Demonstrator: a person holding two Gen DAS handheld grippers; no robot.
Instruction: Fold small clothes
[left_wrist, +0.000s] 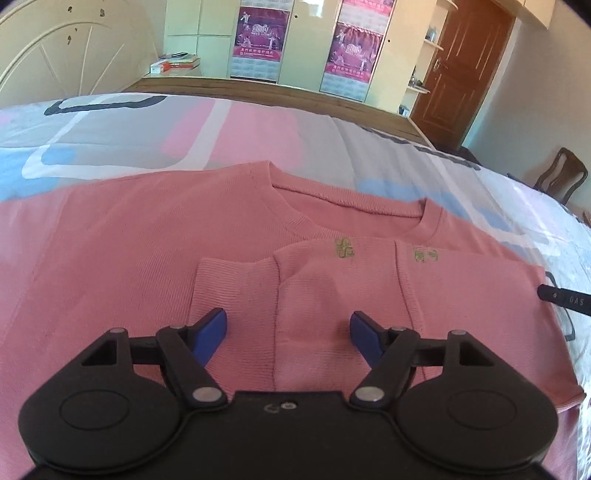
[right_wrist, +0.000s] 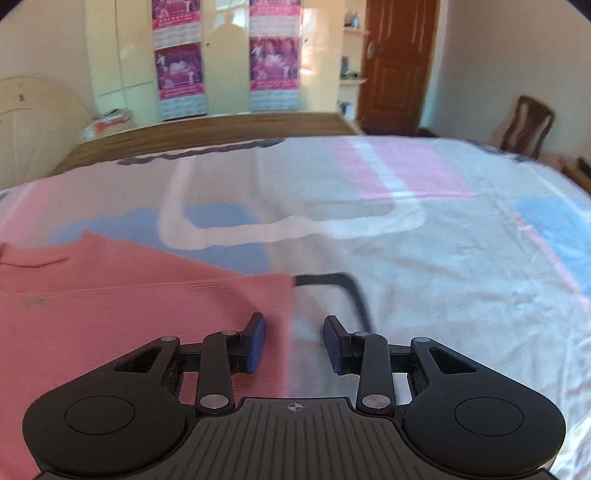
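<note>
A pink knit sweater (left_wrist: 147, 236) lies flat on the bed, collar (left_wrist: 354, 210) away from me, with its right sleeve folded across the chest and the ribbed cuff (left_wrist: 232, 288) pointing left. My left gripper (left_wrist: 288, 325) is open and empty, low over the folded sleeve, its blue pads on either side of the sleeve seam. In the right wrist view the sweater's right edge (right_wrist: 147, 314) shows at the left. My right gripper (right_wrist: 294, 341) is open and empty, straddling that edge just above the bedsheet. The right gripper's tip also shows in the left wrist view (left_wrist: 565, 299).
The bed has a patterned sheet (right_wrist: 424, 258) in pink, blue, grey and white, with much bare sheet to the right of the sweater. A wooden bed frame (left_wrist: 258, 88), wardrobe with posters (left_wrist: 262, 37), door (left_wrist: 461, 74) and chair (right_wrist: 528, 125) stand beyond.
</note>
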